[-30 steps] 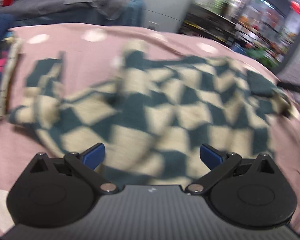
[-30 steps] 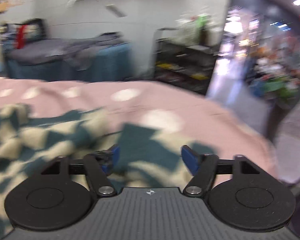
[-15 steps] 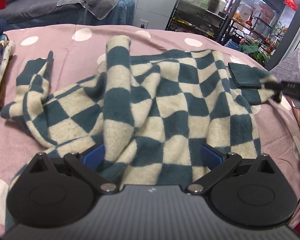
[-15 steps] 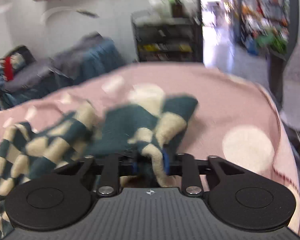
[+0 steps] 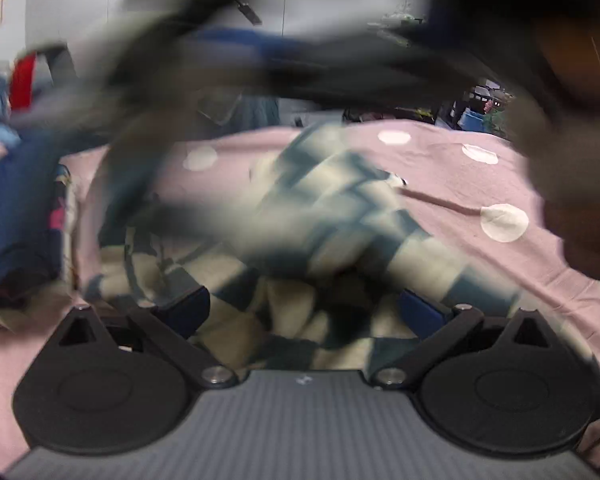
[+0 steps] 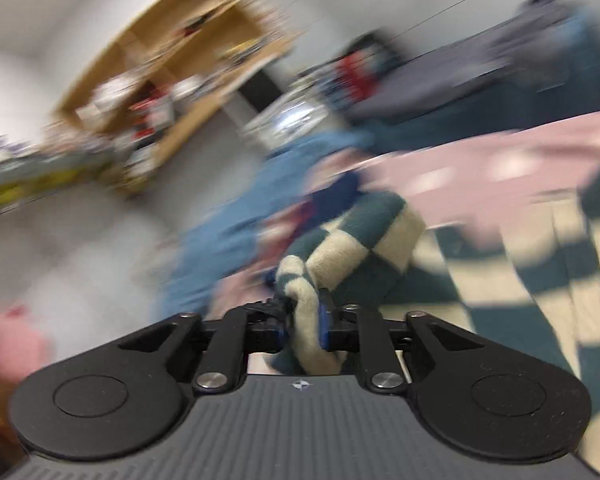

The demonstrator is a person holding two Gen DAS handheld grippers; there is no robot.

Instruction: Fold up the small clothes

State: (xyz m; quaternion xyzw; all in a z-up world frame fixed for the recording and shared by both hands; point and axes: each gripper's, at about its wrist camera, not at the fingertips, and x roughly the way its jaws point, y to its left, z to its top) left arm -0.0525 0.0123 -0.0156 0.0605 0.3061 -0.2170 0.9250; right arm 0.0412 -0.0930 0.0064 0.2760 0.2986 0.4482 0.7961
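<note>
Checkered sweater (image 5: 340, 216), teal and cream, lies bunched on the pink polka-dot bed (image 5: 460, 168), spreading from the near edge toward the far middle. My left tongs (image 5: 302, 308) stand wide, the knit lying between their blue pads untouched. My right tongs (image 6: 303, 322) have just been closing and now pinch a rolled cream-and-teal end of the sweater (image 6: 364, 240); the rest trails off to the right. A dark blurred shape crosses the top of the left view; I cannot tell what it is.
</note>
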